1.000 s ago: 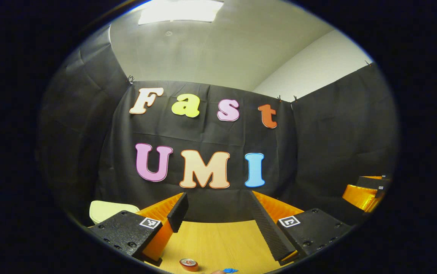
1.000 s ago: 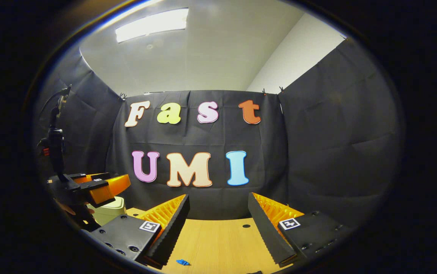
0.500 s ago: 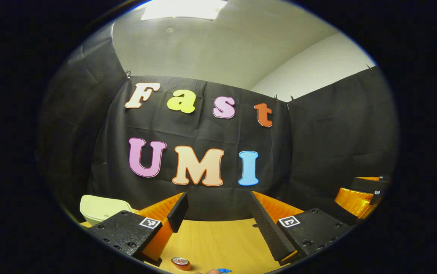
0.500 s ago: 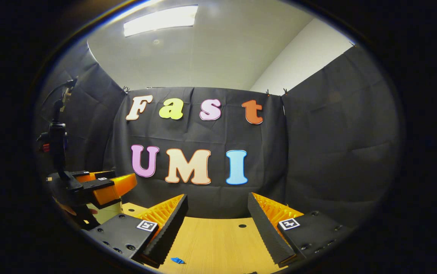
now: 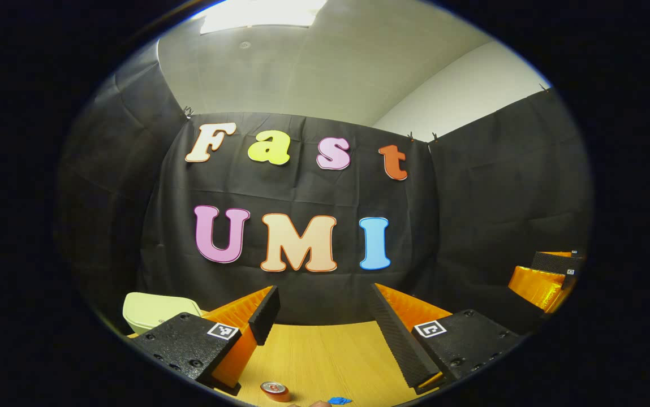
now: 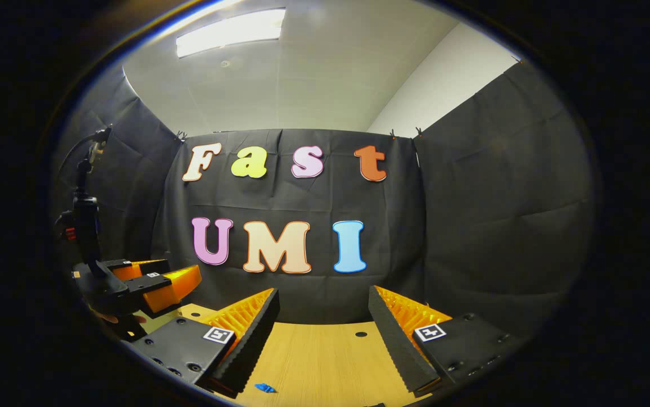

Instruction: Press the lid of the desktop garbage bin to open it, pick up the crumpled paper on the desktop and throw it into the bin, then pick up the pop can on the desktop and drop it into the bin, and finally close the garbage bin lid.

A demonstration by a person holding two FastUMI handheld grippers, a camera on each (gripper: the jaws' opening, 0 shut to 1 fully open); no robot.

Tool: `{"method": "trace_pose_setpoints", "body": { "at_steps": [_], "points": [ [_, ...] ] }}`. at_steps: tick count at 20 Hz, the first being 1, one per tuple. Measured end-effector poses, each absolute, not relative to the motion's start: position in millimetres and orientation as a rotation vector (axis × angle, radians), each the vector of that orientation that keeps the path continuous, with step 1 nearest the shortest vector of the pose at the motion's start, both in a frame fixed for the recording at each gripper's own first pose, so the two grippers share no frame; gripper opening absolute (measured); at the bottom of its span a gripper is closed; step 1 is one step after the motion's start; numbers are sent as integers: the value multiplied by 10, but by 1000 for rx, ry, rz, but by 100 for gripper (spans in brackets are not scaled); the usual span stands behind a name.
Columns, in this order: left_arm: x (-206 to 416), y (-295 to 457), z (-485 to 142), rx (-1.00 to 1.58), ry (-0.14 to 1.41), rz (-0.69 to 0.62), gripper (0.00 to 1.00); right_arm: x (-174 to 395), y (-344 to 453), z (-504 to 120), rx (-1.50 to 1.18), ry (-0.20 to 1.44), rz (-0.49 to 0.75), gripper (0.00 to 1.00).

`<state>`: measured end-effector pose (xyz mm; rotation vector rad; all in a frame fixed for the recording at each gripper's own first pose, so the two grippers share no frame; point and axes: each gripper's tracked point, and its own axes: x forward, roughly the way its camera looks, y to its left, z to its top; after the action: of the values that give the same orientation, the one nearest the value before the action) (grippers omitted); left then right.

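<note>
Garbage bin (image 5: 152, 310), lid down, left of and beyond left gripper (image 5: 325, 316); fingers apart, empty. Right gripper (image 6: 322, 316) likewise spread, nothing held, farther from bin. Pop can (image 5: 275, 390) upright on worktop (image 5: 325, 350), right of bin, nearer camera. Left likely better placed for lid press.

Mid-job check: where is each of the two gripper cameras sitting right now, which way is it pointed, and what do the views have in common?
Left gripper view: rides the left gripper, faces the back wall across the table; own open fingers at bottom, bin far left, pop can near.
Right gripper view: rides the right gripper, same heading; own open fingers, the left gripper and a hand at left.
Shared: table, blue scrap, each other's gripper.
</note>
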<state>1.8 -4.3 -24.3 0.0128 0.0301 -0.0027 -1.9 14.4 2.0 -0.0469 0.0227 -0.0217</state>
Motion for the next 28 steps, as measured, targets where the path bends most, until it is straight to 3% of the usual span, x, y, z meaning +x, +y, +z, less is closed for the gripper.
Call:
{"method": "trace_pose_setpoints", "body": {
  "at_steps": [4,20,22,25,28],
  "points": [
    [-60,134,-173,93,-7,61,96,149,193,81,-37,-26,10,99],
    [-210,777,-247,102,28,173,95,275,595,-246,-65,38,91,99],
    [-221,801,-285,114,36,178,82,282,648,-293,-62,51,101,99],
    [-253,916,-395,143,82,204,39,300,701,-389,-66,77,115,99],
    [-260,1027,-411,156,81,233,27,325,735,-458,-78,91,117,99]
  ]
}}
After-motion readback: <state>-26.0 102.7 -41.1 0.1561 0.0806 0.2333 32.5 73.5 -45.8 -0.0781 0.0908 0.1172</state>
